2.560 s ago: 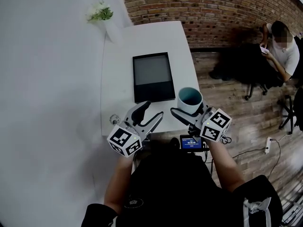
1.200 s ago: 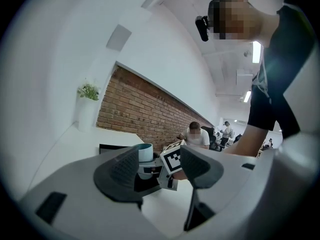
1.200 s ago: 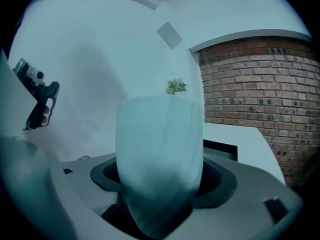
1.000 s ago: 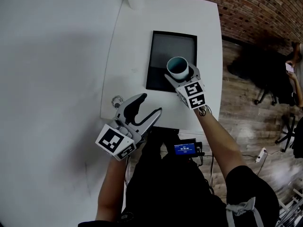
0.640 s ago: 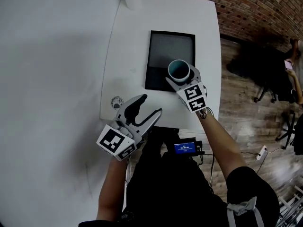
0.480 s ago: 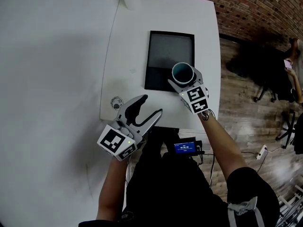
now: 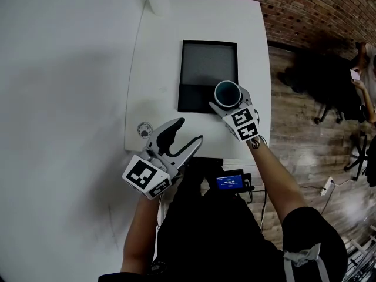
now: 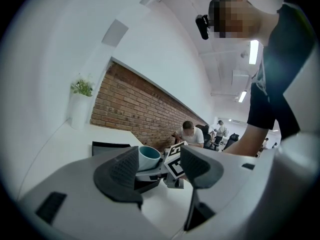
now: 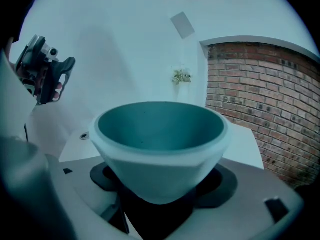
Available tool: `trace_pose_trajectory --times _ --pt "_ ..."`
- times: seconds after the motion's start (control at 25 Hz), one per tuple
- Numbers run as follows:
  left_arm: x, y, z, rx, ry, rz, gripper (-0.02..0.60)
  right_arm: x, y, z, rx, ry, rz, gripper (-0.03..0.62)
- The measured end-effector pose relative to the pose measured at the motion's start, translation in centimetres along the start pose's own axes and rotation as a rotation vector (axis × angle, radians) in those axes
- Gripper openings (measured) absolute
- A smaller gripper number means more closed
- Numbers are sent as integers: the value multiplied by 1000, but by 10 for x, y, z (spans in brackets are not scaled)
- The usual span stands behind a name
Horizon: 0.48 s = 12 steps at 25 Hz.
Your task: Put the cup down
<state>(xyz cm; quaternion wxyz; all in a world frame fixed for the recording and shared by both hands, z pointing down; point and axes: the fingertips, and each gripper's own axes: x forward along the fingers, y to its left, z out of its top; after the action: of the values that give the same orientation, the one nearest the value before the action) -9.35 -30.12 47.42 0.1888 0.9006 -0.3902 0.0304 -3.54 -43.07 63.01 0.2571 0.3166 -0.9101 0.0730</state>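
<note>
- My right claw (image 7: 225, 102) is clenched on a teal cup (image 9: 160, 144). Its two dark pads press the cup's lower wall from either side, and the cup stands upright, mouth up.
- From my head camera, the cup sits over the near right corner of a flat black tray (image 7: 205, 63). I cannot tell whether its base touches the tray.
- The tray lies on a white table (image 7: 153, 69), with its long sides running from near to far.
- My left claw (image 7: 187, 135) is released, its jaws wide apart and gripping nothing. It hangs over the table's near edge, to the left of the cup and apart from it.
- A small round fitting (image 7: 144, 129) sits at the table's near left corner, just left of the left claw.
- At the table's far end stands a green plant in a white vase (image 8: 81, 91).
- A brick wall (image 7: 305, 4) runs along the far right, above a wooden floor (image 7: 305, 134).
- A person (image 8: 189, 133) sits by that wall.
</note>
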Motion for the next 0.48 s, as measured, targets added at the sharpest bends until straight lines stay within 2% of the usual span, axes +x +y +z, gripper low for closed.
trace_pose_trajectory --times 0.24,0.48 --pt "-4 10 -9 4 -3 -8 265 1 4 -14 24 20 12 379" --pt "-5 10 -10 7 -2 -17 267 -19 -1 -23 67 27 -16 379"
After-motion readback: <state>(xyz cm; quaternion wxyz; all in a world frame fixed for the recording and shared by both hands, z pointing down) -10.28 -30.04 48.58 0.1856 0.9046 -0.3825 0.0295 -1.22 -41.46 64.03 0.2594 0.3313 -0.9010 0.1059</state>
